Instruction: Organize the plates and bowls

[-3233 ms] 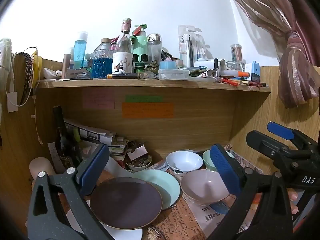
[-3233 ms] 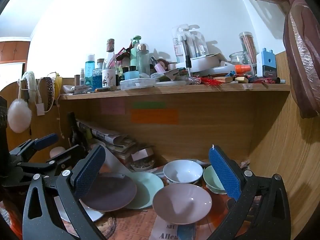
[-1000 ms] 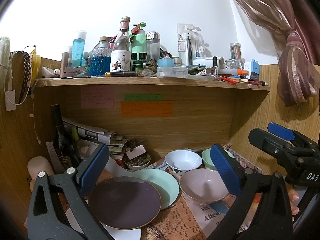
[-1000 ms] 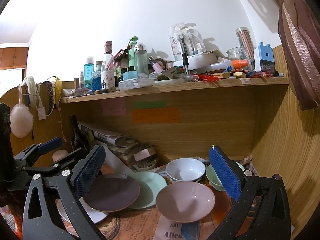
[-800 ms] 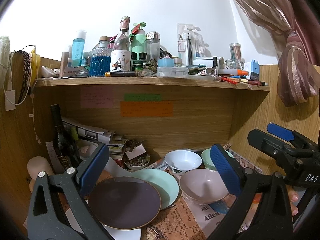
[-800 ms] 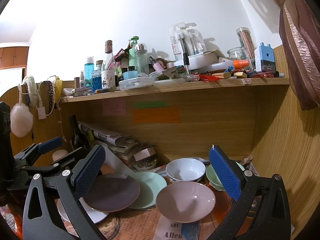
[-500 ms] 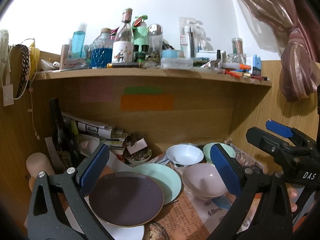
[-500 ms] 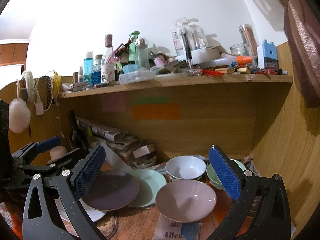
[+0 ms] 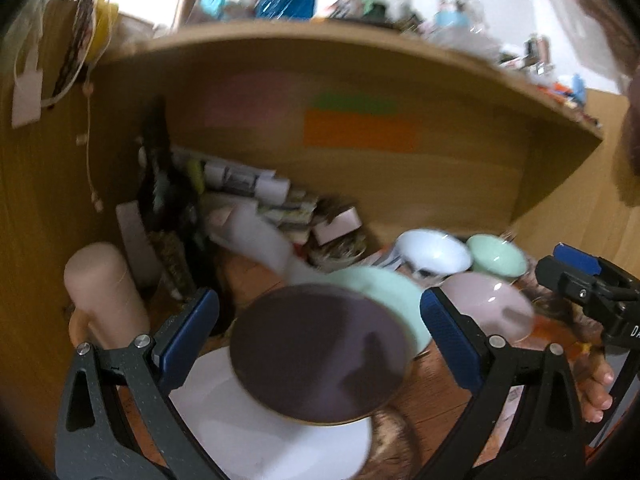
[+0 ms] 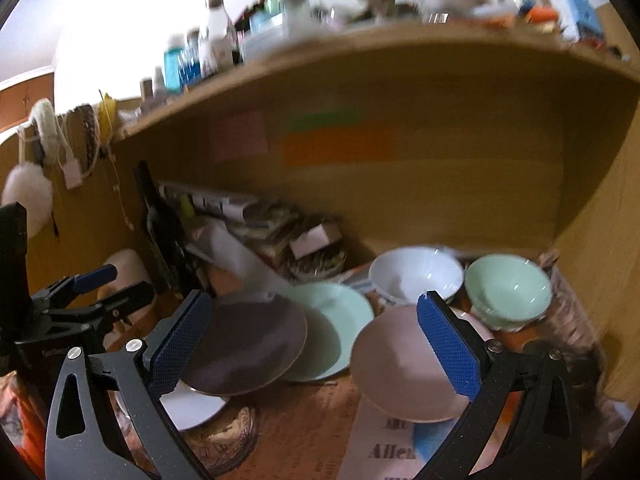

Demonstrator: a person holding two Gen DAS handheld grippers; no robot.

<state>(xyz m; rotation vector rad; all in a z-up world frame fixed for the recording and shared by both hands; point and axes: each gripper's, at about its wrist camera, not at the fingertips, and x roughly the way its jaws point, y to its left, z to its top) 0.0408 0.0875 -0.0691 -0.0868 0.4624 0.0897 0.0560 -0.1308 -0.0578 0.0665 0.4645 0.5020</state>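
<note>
Hovering over a cluttered wooden surface (image 10: 304, 412) under a shelf (image 10: 360, 52), both grippers are empty with fingers spread wide. Frames blurred, so fine detail is unreliable. Plates sit left-centre: white plate (image 9: 256, 432) at the bottom, dark plate (image 9: 320, 352) overlapping it, mint plate (image 10: 336, 328) partly under the dark one's far edge. Bowls are to the right: pink bowl (image 10: 404, 368) nearest, white bowl (image 10: 416, 272) and mint bowl (image 10: 508, 284) behind it, side by side, close or touching, cannot tell. Left gripper (image 9: 320, 320) frames the dark plate; right gripper (image 10: 308, 328) frames the gap between dark plate and pink bowl.

Likely step: first pick, nothing stacked yet. To do it well, come in low at a rim, one finger under and one over the lip, and pinch firmly, since glazed ware looks slippery. Lift the top dark plate first, not the ones under it, else the pile drags. Nest bowls by dropping straight down. Watch the newspaper (image 10: 384, 444) under the pink bowl; it may slide.
</note>
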